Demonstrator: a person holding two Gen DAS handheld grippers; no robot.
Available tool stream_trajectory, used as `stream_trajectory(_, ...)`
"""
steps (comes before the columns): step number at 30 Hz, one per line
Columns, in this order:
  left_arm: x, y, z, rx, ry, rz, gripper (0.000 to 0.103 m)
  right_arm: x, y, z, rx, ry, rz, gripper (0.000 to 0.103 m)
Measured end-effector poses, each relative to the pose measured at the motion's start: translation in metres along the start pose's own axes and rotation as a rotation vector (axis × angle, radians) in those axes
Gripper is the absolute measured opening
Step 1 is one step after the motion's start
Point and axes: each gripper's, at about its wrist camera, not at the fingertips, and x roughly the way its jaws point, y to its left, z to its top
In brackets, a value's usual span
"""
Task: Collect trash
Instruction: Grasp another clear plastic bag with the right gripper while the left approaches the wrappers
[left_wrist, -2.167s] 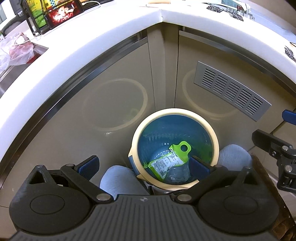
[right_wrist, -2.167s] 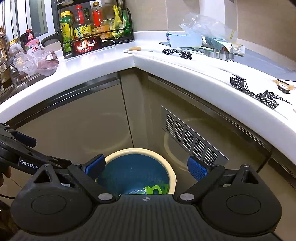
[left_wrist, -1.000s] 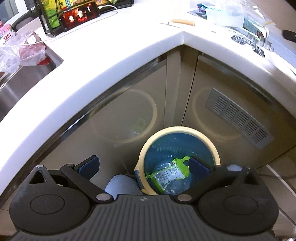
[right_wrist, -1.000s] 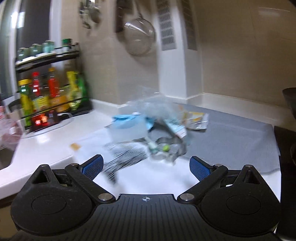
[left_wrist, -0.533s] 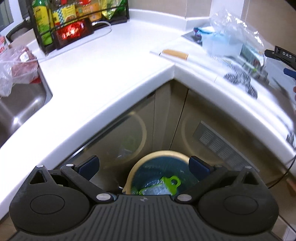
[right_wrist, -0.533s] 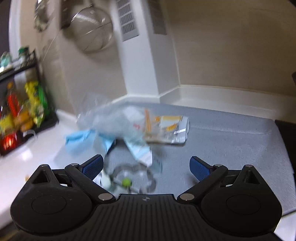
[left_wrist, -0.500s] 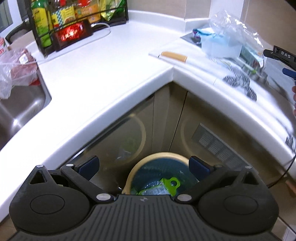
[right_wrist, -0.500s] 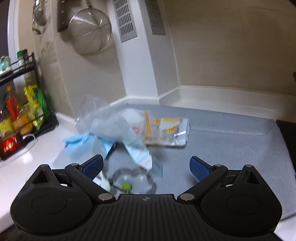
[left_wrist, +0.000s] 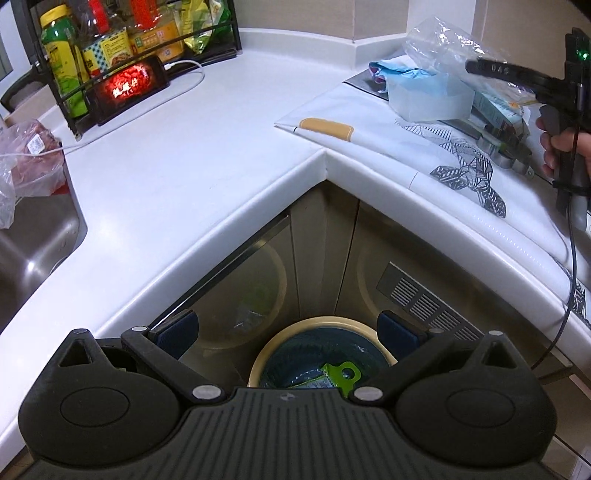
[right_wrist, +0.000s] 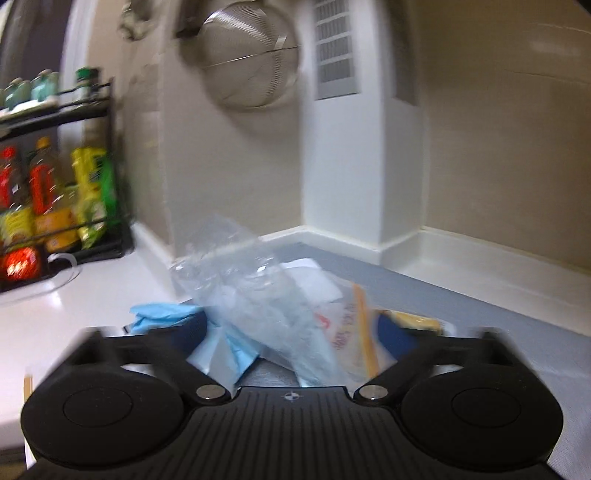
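Your left gripper (left_wrist: 288, 328) tilts steeply down over the counter (left_wrist: 177, 177) corner, above the bin (left_wrist: 321, 325) on the floor against the cabinets. Your right gripper (right_wrist: 291, 332) points nearly level across the counter toward the corner wall; the left view shows your hand (left_wrist: 561, 144) on its handle.

The white counter wraps an inner corner. A grey mat (right_wrist: 480, 314) covers its right run, a sink (left_wrist: 33, 243) sits far left, and a bottle rack (left_wrist: 122, 48) stands at the back. A strainer (right_wrist: 247, 51) hangs on the wall.

The left jaws stand wide and empty. In the bin lies a green packet (left_wrist: 332, 374). The right jaws are closing, with a clear bag (right_wrist: 266, 302) and blue wrapper (right_wrist: 229, 343) from the trash pile between them. Blur hides whether the pads press on either.
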Motion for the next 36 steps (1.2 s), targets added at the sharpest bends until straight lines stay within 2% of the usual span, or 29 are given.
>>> stream_trajectory(1, 0.0, -0.002, 0.003, 0.005, -0.005, -0.005, 0.103, 0.0, -0.001, -0.001, -0.004, 0.024, 0.01, 0.014)
stream_trajectory(2, -0.001, -0.005, 0.006, 0.011, -0.013, -0.01, 0.103, -0.004, -0.002, -0.002, 0.001, 0.034, 0.005, 0.011)
stream_trajectory(6, -0.001, -0.02, 0.026, 0.03, -0.073, -0.026, 0.103, -0.053, -0.016, -0.01, 0.009, -0.075, -0.061, 0.009)
stream_trajectory(10, 0.008, -0.048, 0.062, 0.039, -0.143, -0.068, 0.103, -0.091, -0.044, -0.021, 0.062, -0.12, -0.134, 0.009)
stream_trajectory(12, 0.015, -0.064, 0.084, 0.069, -0.189, -0.107, 0.103, -0.095, -0.056, -0.029, 0.101, -0.117, -0.145, 0.009)
stream_trajectory(14, 0.023, -0.081, 0.108, 0.085, -0.219, -0.124, 0.103, -0.089, -0.068, -0.035, 0.167, -0.062, -0.161, 0.009)
stream_trajectory(16, 0.031, -0.092, 0.131, 0.07, -0.237, -0.139, 0.103, -0.083, -0.077, -0.036, 0.227, -0.039, -0.14, 0.009)
stream_trajectory(19, 0.05, -0.105, 0.164, 0.036, -0.202, -0.174, 0.103, -0.078, -0.076, -0.038, 0.21, -0.024, -0.165, 0.009)
stream_trajectory(22, 0.067, -0.117, 0.191, 0.007, -0.179, -0.162, 0.103, -0.079, -0.075, -0.041, 0.206, -0.017, -0.17, 0.009)
stream_trajectory(25, 0.081, -0.132, 0.209, 0.019, -0.161, -0.153, 0.103, -0.077, -0.077, -0.042, 0.229, -0.002, -0.167, 0.009)
stream_trajectory(28, 0.095, -0.149, 0.219, 0.046, -0.123, -0.154, 0.103, -0.076, -0.08, -0.042, 0.251, 0.01, -0.168, 0.009)
stream_trajectory(31, 0.104, -0.163, 0.226, 0.05, -0.125, -0.132, 0.103, -0.076, -0.081, -0.042, 0.265, 0.014, -0.16, 0.01)
stream_trajectory(36, 0.113, -0.173, 0.23, 0.051, -0.114, -0.152, 0.103, -0.07, -0.081, -0.043, 0.265, 0.034, -0.151, 0.013)
